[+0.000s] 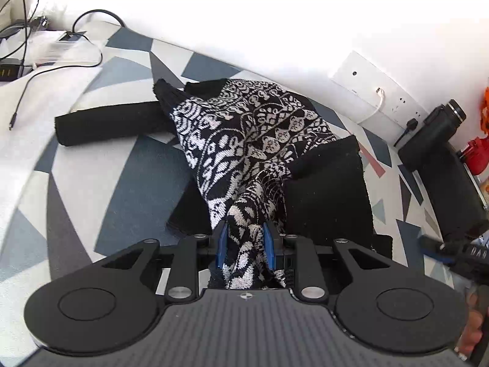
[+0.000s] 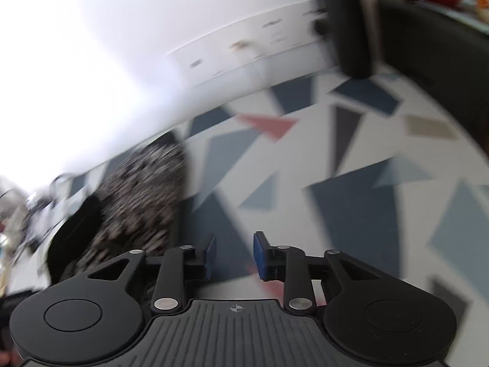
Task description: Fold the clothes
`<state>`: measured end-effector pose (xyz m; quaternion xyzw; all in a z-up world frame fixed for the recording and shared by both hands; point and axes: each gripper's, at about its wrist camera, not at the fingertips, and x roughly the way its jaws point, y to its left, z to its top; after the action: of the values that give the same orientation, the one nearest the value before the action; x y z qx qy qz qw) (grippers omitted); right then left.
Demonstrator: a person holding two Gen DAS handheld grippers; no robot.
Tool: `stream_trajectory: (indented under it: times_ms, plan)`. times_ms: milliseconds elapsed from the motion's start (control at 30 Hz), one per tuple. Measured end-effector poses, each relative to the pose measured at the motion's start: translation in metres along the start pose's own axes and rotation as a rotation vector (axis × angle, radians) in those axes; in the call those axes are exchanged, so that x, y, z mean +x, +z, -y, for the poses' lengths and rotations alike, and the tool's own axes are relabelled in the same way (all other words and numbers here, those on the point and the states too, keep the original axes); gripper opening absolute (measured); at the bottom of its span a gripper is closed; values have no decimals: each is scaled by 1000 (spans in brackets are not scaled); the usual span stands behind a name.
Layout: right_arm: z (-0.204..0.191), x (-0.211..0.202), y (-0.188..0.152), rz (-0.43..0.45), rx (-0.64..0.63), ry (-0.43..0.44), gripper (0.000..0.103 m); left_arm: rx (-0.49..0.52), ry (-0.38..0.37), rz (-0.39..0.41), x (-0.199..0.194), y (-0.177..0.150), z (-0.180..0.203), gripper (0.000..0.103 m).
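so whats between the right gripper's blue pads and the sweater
Nothing: in the right wrist view the right gripper is empty, and only bare patterned bedcover separates it from the sweater lying off to its left.

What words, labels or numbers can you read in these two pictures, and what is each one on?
"DAB": white letters on the black device at the right edge of the left wrist view; the last letter is uncertain.
White wall panel: small marks by the sockets, too small to read.
Right wrist view: dark marks on the same panel, blurred by motion, unreadable.
Sweater: a black-and-white knit pattern, no lettering.
Nothing else is legible.
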<state>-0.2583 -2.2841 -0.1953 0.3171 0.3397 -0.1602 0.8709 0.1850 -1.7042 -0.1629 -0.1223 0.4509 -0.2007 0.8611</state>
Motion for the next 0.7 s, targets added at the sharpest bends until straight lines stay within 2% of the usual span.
stream_trajectory:
  times_ms: [33, 100, 133, 167, 233, 400, 433, 500, 533, 567, 633, 700]
  plan:
    - [-7, 6, -5, -20, 1, 19, 28, -2, 9, 2, -2, 1, -1, 28]
    - [-25, 19, -12, -66, -8, 55, 28, 35, 31, -4, -5, 4, 5, 43]
    - [-33, 22, -15, -85, -29, 67, 28, 64, 36, -13, -6, 6, 10, 65]
    - [-40, 25, -17, -96, -54, 73, 29, 89, 25, -11, -9, 7, 16, 74]
    - [-50, 31, -20, -110, -87, 71, 36, 121, -17, 8, -15, 9, 27, 76]
    - [-55, 37, -21, -116, -88, 35, 41, 178, -103, 2, -10, 19, 61, 80]
    - [-54, 39, -21, -117, -95, 17, 41, 204, -113, -3, -4, 20, 70, 85]
    - [-51, 42, -22, -120, -107, -9, 41, 288, -109, -18, 13, 17, 82, 87]
    - [-49, 45, -23, -125, -107, -11, 41, 300, -93, -27, 19, 15, 82, 64]
    - [-46, 48, -23, -134, -98, -8, 40, 292, -72, -39, 24, 12, 79, 22]
    - [-41, 55, -25, -150, -68, 9, 37, 177, -89, -28, 18, 13, 62, 21]
    - [-40, 57, -27, -149, -56, 35, 16, 152, -52, 35, -1, 16, 49, 20]
